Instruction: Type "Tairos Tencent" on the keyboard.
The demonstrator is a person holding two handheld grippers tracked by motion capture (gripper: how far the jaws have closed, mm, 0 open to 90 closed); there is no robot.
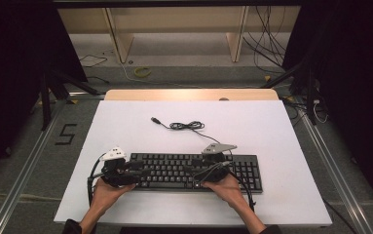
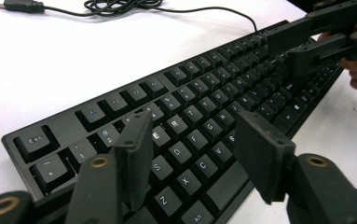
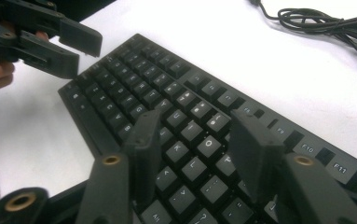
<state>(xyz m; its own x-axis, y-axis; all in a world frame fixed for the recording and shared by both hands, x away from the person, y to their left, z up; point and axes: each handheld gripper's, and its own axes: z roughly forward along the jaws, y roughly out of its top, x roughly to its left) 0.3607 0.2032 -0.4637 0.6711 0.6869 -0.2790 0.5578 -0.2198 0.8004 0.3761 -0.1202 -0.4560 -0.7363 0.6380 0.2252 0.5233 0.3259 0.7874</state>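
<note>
A black keyboard (image 1: 174, 170) lies lengthwise near the front of the white table (image 1: 271, 126). Its cable (image 1: 186, 126) coils behind it and ends in a loose USB plug (image 1: 156, 120). My left gripper (image 1: 142, 170) hovers over the keyboard's left end, jaws apart above the letter keys (image 2: 197, 126), nothing between them. My right gripper (image 1: 194, 173) reaches in from the right over the middle keys, also open and empty (image 3: 198, 123). The two point toward each other: the right gripper (image 2: 288, 51) appears in the left gripper view, the left gripper (image 3: 85, 56) in the right gripper view.
The coiled cable (image 3: 325, 21) lies on bare white table behind the keyboard. A wooden strip (image 1: 191, 94) borders the table's far edge. Dark stand legs (image 1: 45, 97) rise at both sides, and loose wires lie on the floor beyond.
</note>
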